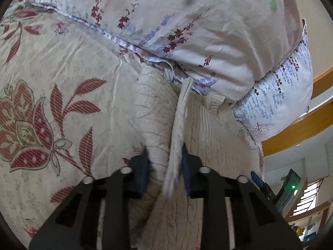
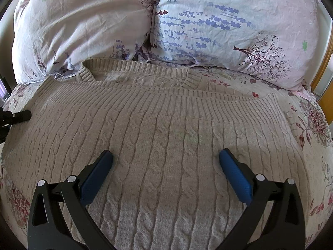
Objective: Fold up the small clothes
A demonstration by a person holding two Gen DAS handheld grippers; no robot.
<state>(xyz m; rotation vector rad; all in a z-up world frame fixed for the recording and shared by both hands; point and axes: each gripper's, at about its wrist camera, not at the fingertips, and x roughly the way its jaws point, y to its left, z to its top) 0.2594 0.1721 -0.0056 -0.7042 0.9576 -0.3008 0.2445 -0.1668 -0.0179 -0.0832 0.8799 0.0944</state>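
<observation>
Your left gripper [image 1: 165, 162] is clamping a raised fold of the sweater [image 2: 166, 145] on the bed [image 1: 62, 83]. Your right gripper [image 2: 165, 160] is hovering over the sweater's middle, fingers wide apart, near the pillows [image 2: 229, 31].

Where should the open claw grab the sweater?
Probably the sweater's ribbed hem, near its far right corner. That edge lies flat and free on the bed, so the right claw, open above the middle, could slide in from the right. The left claw already pinches the other side.
</observation>
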